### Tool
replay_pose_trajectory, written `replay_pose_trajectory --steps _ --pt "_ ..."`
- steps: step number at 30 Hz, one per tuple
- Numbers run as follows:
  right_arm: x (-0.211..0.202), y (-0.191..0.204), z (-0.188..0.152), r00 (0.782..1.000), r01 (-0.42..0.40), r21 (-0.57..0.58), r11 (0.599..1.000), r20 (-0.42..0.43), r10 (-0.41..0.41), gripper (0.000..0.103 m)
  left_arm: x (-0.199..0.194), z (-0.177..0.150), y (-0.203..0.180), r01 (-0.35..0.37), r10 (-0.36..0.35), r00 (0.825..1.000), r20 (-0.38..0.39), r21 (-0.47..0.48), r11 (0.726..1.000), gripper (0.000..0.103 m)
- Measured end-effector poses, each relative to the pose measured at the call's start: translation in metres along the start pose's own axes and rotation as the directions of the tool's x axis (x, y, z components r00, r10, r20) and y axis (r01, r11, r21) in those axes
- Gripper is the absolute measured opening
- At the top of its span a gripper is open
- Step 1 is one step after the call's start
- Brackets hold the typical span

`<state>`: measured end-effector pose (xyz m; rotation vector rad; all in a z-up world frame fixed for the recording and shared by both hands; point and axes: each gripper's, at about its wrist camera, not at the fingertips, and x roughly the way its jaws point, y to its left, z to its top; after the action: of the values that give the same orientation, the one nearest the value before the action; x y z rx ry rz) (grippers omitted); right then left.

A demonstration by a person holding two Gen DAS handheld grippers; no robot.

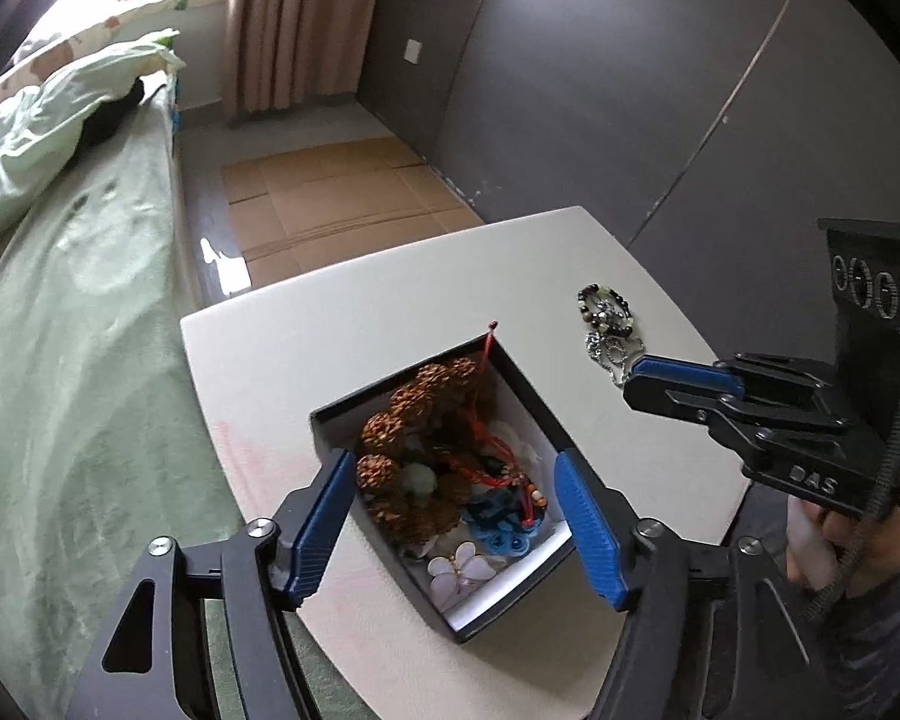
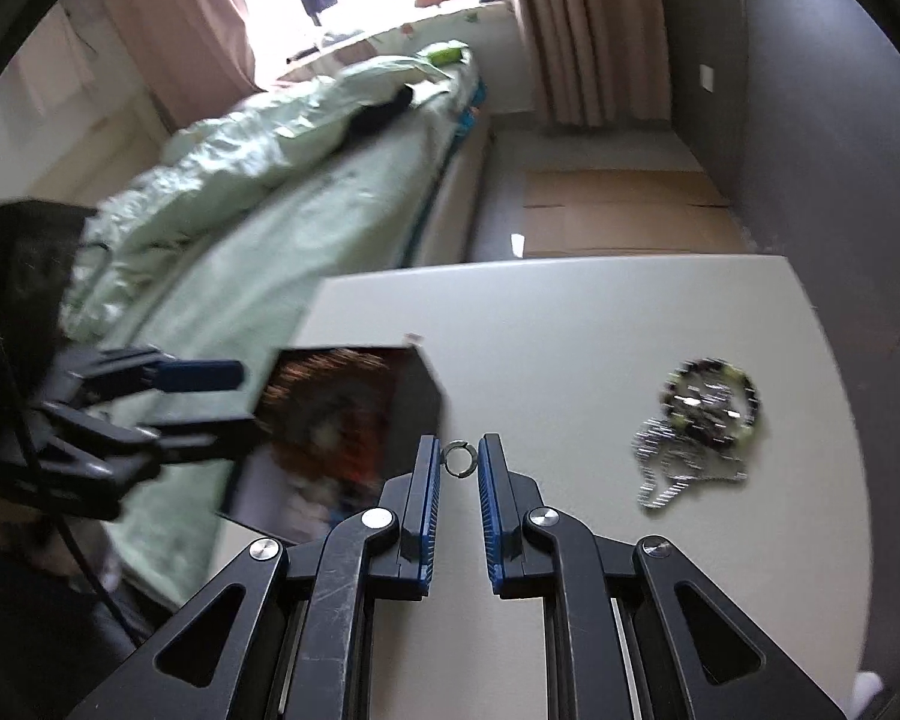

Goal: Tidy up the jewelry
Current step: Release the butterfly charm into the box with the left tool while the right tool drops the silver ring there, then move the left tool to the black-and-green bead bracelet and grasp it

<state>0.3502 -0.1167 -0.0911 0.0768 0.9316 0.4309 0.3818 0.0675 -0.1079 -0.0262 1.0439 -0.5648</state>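
While the left wrist view hides it, the right wrist view shows the right gripper pinching a small ring. Left gripper spread wide around the jewelry box. Bracelets lie on the white table beside a green bed.

Silver ring between jaws, above table

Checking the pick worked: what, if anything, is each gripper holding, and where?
Right gripper: a small silver ring, pinched across its sides at the fingertips. Left gripper: nothing.
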Motion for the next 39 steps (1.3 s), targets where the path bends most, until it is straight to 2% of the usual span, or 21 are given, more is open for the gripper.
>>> replay_pose_trajectory --steps 3,7,11,12,14,16,19,24,28,39 --pt "0.003 0.015 0.003 0.998 -0.057 -0.007 0.998 0.011 0.057 0.014 -0.003 -0.001 0.009 -0.011 0.011 1.000 0.012 -0.035 0.999 0.087" --pt "0.014 0.033 0.005 0.995 -0.097 -0.015 0.995 -0.005 0.097 0.014 -0.011 -0.001 0.022 -0.017 0.020 0.999 0.041 -0.073 0.997 0.093" --pt "0.014 0.045 0.004 0.985 -0.170 -0.010 0.985 -0.020 0.170 0.016 -0.016 -0.003 0.032 -0.020 0.026 0.998 0.054 -0.101 0.995 0.094" --pt "0.015 0.045 0.004 0.985 -0.168 -0.006 0.986 -0.025 0.168 0.020 -0.016 -0.003 0.034 -0.026 0.032 0.998 0.056 -0.103 0.994 0.095" --pt "0.015 0.041 0.005 0.989 -0.147 0.015 0.989 -0.021 0.147 0.055 -0.018 -0.005 0.035 -0.032 0.038 0.998 0.059 -0.100 0.994 0.095" --pt "0.011 0.035 0.005 0.993 -0.121 0.038 0.992 -0.007 0.121 0.063 -0.019 -0.005 0.033 -0.030 0.036 0.997 0.065 -0.096 0.995 0.096" --pt "0.008 0.022 0.007 0.995 -0.099 0.079 0.992 0.001 0.099 0.063 -0.021 -0.004 0.026 -0.024 0.030 0.996 0.082 -0.074 0.997 0.102" --pt "-0.001 0.003 0.008 0.999 -0.049 0.113 0.992 0.025 0.046 0.063 -0.020 0.000 0.010 -0.029 0.031 0.995 0.094 -0.026 0.999 0.102" --pt "-0.009 -0.013 0.007 0.999 -0.018 0.131 0.991 0.039 0.013 0.074 -0.016 0.005 -0.006 -0.038 0.037 0.994 0.104 0.010 0.999 0.102" --pt "-0.033 -0.063 0.000 0.997 0.010 0.195 0.981 0.077 -0.026 0.078 -0.009 0.026 -0.064 -0.042 0.026 0.991 0.130 0.118 0.992 0.102"
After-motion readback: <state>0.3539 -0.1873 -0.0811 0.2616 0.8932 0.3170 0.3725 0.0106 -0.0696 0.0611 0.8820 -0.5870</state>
